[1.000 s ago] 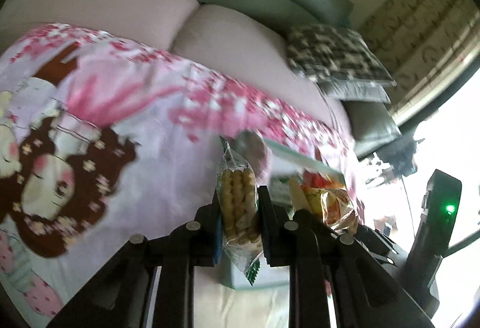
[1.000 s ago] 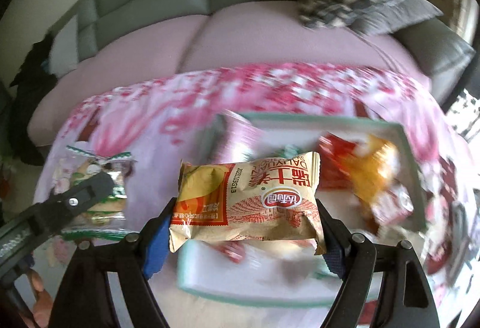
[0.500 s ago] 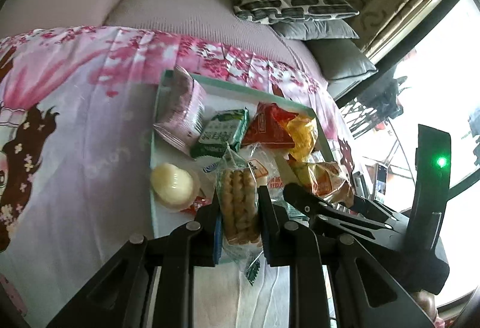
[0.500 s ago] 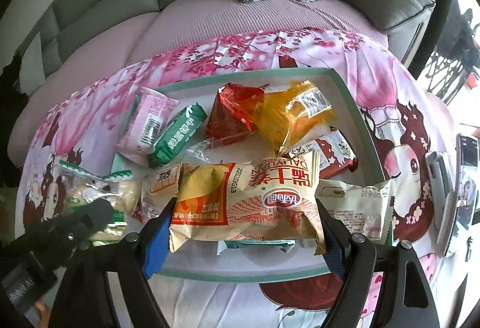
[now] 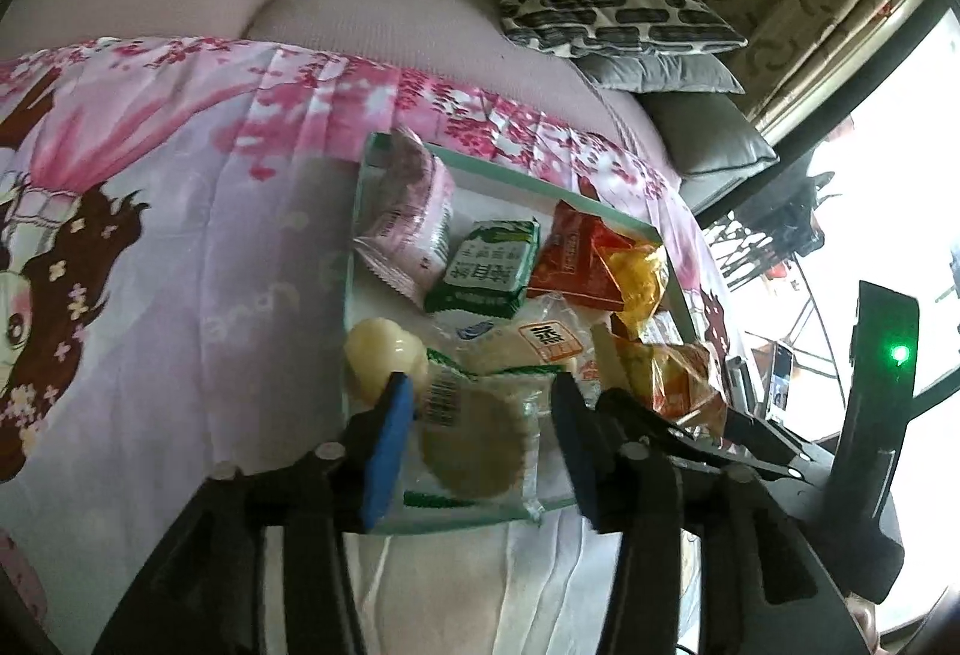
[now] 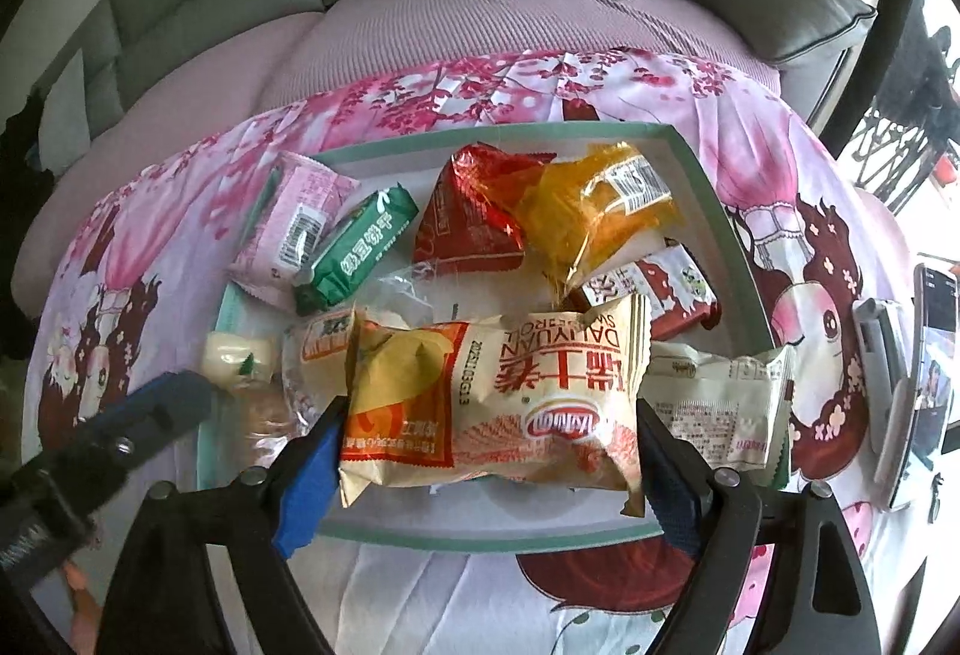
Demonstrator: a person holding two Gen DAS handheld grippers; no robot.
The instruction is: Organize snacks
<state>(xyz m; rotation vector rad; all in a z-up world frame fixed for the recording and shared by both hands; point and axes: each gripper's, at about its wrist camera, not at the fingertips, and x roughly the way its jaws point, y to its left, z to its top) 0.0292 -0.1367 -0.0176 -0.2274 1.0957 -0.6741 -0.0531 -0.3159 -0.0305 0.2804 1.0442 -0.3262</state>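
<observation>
Clear biscuit pack lies in the tray, let go; the left hand-held gripper just opened. Lift straight up. The right hand-held gripper just opened too; its yellow bag seems free, resting over the tray.

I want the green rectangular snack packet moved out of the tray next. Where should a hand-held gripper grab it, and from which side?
Grip the green rectangular snack packet across its narrow width, near the middle, coming from above. It lies flat and slanted in the mint-rimmed tray, its long sides partly exposed. The pink packet presses against one side, so probably favour the end nearer the red packet, where there seems more room.
</observation>
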